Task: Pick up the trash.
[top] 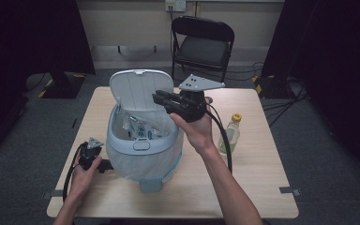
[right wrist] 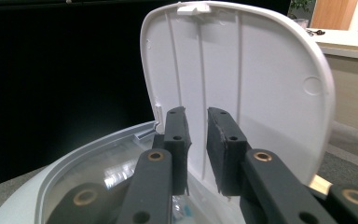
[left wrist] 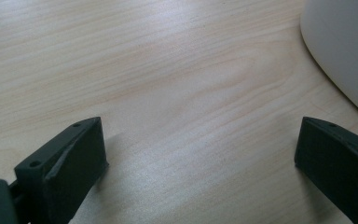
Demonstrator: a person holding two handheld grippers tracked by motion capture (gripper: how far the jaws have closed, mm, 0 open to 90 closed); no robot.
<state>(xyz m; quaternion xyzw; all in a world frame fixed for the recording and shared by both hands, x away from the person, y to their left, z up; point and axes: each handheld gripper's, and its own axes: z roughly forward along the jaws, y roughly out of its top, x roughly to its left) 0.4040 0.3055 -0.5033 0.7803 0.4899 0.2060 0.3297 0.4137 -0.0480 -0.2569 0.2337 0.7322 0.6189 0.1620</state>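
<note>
- The white bin (top: 143, 143) stands at the table's (top: 262, 187) middle-left, its lid (top: 138, 89) upright at the far side, packets (top: 138, 129) lying inside.
- My right gripper (top: 158, 99) hovers over the bin's open mouth, just before the lid's ribbed inner face (right wrist: 242, 79); its jaws stand a narrow gap apart with nothing between them.
- My left gripper (top: 104, 165) rests low on the table, beside the bin's near-left wall (left wrist: 345, 51), jaws wide and empty (bare wood between them).
- A yellow-capped bottle (top: 231, 133) stands right of the bin, near my right forearm.
- Open tabletop lies to the right and near edge.
</note>
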